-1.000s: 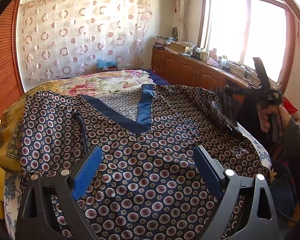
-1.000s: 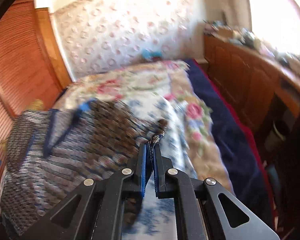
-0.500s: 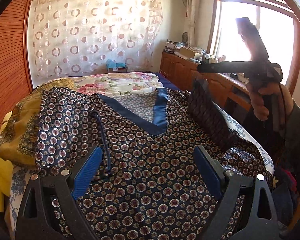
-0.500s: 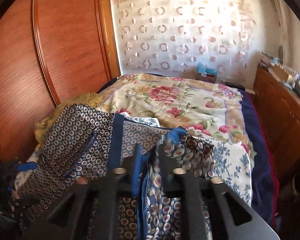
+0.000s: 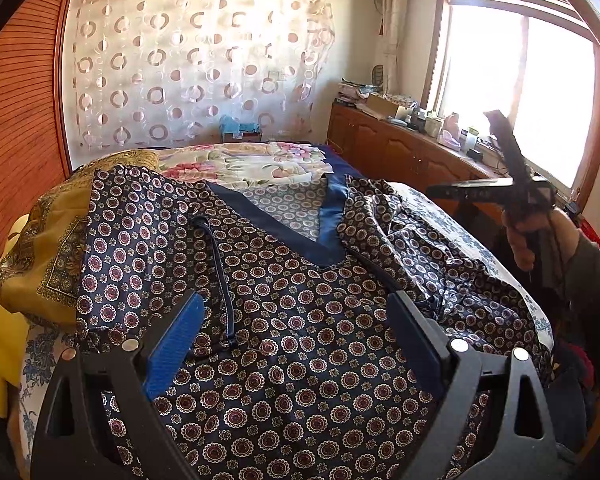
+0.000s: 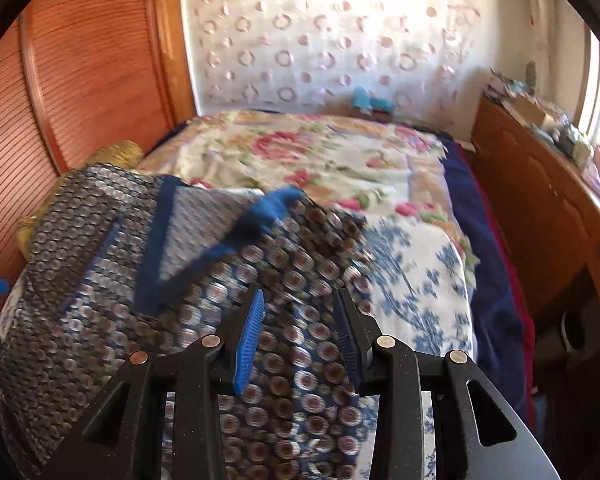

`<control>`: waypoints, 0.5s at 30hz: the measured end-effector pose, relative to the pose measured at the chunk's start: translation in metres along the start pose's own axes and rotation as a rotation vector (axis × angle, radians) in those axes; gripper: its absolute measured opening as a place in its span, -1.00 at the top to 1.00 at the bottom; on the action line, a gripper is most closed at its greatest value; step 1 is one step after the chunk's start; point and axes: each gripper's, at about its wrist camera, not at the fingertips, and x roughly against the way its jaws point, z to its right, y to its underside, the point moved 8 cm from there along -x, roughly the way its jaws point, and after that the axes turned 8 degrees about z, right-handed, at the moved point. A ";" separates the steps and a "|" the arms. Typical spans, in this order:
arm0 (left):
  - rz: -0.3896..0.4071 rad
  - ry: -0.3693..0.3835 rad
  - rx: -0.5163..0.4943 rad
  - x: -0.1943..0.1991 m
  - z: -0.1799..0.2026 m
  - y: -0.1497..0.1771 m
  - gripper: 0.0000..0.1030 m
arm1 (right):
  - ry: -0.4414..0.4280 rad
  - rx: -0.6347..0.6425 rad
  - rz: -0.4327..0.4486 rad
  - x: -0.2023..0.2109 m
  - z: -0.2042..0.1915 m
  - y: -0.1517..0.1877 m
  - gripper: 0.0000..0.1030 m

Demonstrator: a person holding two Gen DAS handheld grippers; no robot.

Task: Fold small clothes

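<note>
Daylight pours through the window (image 5: 519, 92) at right, blown out to white, leaving the hand (image 5: 533, 236) before it in dark silhouette. The left wrist view is sharp; the right wrist view smears the patterned garment (image 6: 112, 288). Both bend strongly, with black corners.

A patterned top (image 5: 284, 320) lies spread on the bed (image 5: 451, 216), neckline toward the curtain (image 5: 196, 64) behind. A wooden cabinet (image 5: 399, 152) stands right of the bed, a wardrobe (image 5: 16, 120) left.
</note>
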 end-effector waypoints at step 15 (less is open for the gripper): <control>-0.030 -0.031 0.001 -0.002 -0.013 0.014 -0.81 | 0.115 -0.034 -0.143 -0.095 0.011 -0.024 0.27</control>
